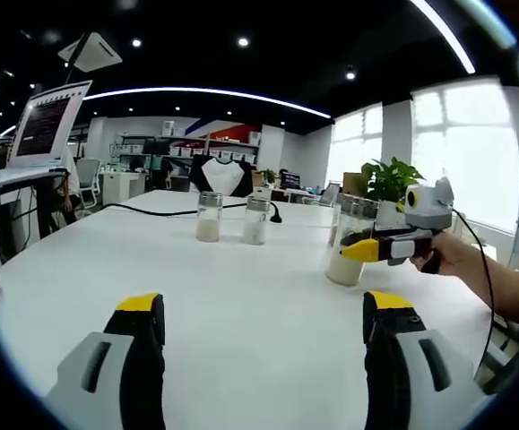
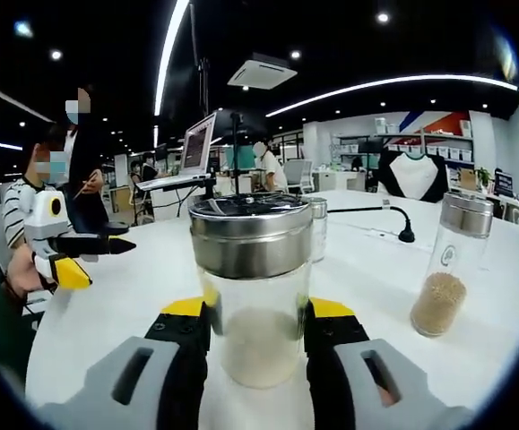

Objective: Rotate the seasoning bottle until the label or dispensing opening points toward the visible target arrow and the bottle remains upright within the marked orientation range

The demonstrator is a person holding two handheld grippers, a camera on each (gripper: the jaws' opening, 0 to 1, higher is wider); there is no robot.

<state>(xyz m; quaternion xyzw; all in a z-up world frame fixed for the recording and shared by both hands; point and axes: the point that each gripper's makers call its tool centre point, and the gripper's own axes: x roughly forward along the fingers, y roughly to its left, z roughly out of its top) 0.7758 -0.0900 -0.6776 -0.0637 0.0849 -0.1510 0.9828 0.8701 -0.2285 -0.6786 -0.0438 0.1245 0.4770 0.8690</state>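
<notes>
Clamping the seasoning bottle (image 2: 252, 296) between its jaws, my right gripper (image 2: 257, 336) holds it upright on the white table (image 2: 376, 269). My left gripper (image 1: 263, 327) hangs wide apart, holding nothing.

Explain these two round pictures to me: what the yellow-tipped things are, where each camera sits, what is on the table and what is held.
A person holds a two-jaw hand gripper in each hand, each carrying a fisheye camera. In the left gripper view, the left gripper hangs open above the white table, holding nothing. The right gripper has its jaws closed on a glass seasoning bottle with a metal lid, standing upright. Two more bottles stand farther back, near a black cable.
</notes>
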